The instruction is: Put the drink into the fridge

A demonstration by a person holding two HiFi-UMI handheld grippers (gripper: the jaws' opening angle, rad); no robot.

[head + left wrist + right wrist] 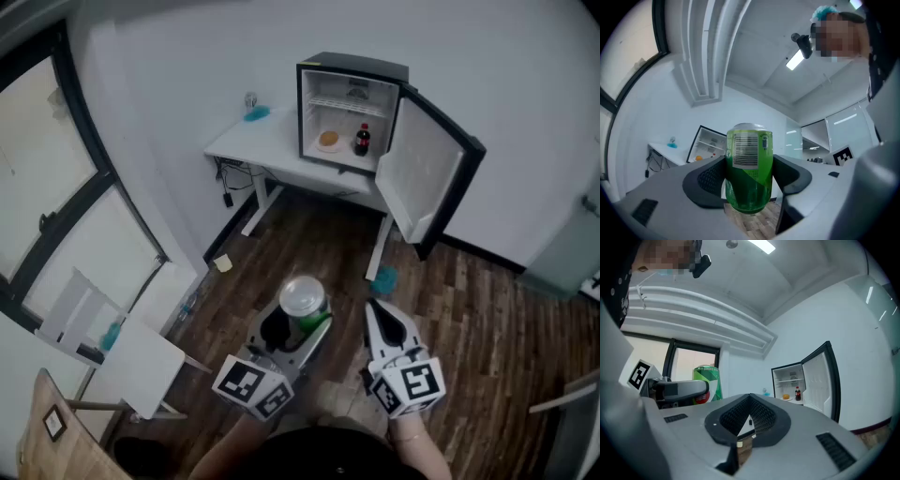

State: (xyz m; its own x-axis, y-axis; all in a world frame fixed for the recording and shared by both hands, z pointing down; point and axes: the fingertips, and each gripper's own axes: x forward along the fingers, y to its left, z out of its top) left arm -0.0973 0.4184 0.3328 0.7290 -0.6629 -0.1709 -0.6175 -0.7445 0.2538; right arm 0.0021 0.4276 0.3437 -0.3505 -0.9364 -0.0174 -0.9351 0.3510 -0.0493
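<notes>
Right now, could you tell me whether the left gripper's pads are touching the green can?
Touching. The left gripper view shows the left gripper's pads pressed against both sides of the green can, with no gap.

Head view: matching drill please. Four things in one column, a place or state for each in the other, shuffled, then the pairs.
Things:
1. green can
2. dark bottle
3. fridge door
4. right gripper

Place or state:
A. jaws together, nothing between them
B. swung open
C. clamped in the left gripper
D. standing inside the fridge

Pairs: 1-C, 2-D, 3-B, 4-A
</notes>
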